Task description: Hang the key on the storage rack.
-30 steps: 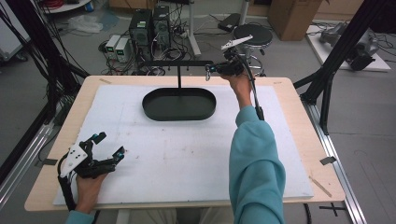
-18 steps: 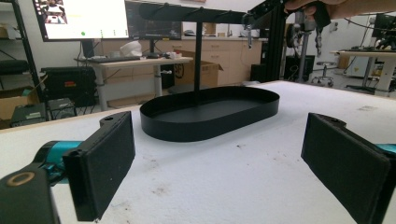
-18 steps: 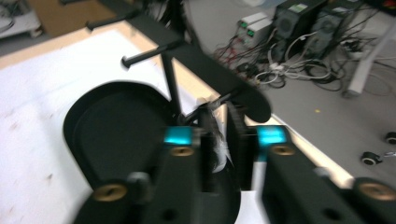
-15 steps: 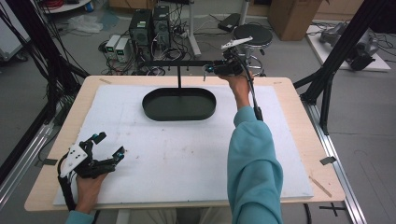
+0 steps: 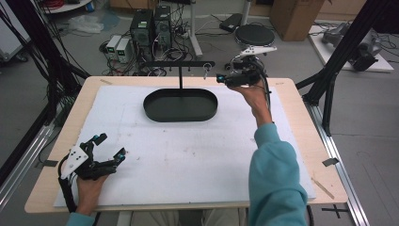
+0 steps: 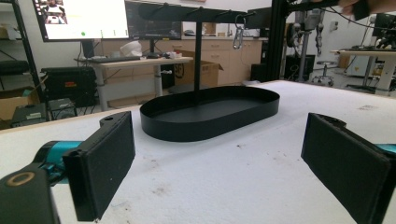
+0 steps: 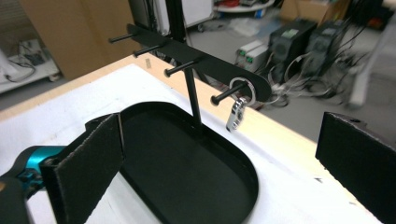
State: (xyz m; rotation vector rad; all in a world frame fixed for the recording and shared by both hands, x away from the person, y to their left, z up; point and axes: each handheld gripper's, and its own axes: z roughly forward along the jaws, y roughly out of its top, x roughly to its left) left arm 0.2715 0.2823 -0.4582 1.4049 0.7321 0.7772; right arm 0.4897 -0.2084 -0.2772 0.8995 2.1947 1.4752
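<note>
while the carabiner [image 7: 236, 115] hangs on what looks like the rack's end peg [image 7: 229, 94], the right gripper [image 7: 224, 163], jaws just opened, holds nothing.

carabiner [image 7: 236, 114] on rack peg [image 7: 229, 93] | above tray [image 7: 196, 186] | tray on table [image 5: 301, 141]

- The right gripper [image 5: 220, 78] has a black body with teal accents near its jaws and a pale grey three-cornered plate [image 5: 256, 49] on top.
- A black cable [image 5: 268, 94] trails from it along the wrist.
- The right arm wears a teal sleeve [image 5: 275, 179].
- The left gripper [image 5: 110, 147] is black with teal tips, a white plate [image 5: 75, 159] with dark dots, and flat black rectangular pads [image 6: 106, 161].
</note>
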